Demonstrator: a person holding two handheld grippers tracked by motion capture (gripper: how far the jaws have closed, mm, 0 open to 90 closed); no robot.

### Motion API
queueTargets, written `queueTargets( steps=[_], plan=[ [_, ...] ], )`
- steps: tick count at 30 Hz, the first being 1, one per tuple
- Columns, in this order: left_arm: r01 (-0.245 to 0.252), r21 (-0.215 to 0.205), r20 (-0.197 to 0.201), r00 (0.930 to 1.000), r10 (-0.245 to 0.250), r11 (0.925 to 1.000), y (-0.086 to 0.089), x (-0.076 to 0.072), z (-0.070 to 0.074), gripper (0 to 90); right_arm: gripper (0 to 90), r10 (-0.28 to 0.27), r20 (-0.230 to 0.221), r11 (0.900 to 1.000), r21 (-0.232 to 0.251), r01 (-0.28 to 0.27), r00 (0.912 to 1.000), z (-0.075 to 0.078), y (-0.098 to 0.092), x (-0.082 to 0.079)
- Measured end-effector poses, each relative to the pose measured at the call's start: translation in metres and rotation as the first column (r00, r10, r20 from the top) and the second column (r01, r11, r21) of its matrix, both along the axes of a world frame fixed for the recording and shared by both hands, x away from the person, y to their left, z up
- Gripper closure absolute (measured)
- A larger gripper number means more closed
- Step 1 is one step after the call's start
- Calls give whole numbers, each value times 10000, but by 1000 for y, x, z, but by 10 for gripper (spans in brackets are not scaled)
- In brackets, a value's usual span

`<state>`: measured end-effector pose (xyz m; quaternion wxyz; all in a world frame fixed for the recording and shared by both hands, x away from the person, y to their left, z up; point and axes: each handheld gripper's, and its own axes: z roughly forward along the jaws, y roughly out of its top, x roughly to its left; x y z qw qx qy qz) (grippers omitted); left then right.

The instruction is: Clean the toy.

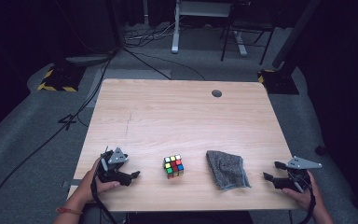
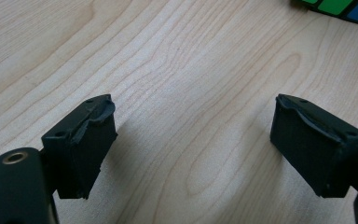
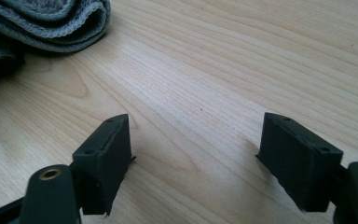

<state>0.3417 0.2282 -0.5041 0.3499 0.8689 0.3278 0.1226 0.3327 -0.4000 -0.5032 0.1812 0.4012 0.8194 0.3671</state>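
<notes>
While both hands rest near the lower edge of the pale wooden table, the left gripper and right gripper stand released, jaws apart over bare wood, probably poised to start. Between them, low in the frame, sit the multicoloured puzzle cube and folded grey cloth, untouched. No containers appear.

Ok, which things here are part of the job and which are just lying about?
Likely in play:
puzzle cube, beside the open left gripper
grey cloth, beside the open right gripper

Just there:
table hole
floor cables
desk frame behind
</notes>
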Motion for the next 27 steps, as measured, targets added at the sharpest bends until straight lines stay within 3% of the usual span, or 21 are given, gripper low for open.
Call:
queueTargets(
  steps=[27],
  plan=[
    [-2,-23,-25,10000,2,10000,0,1,0,145,243,-51,24,10000,-46,51,10000,0,0,0]
  ],
)
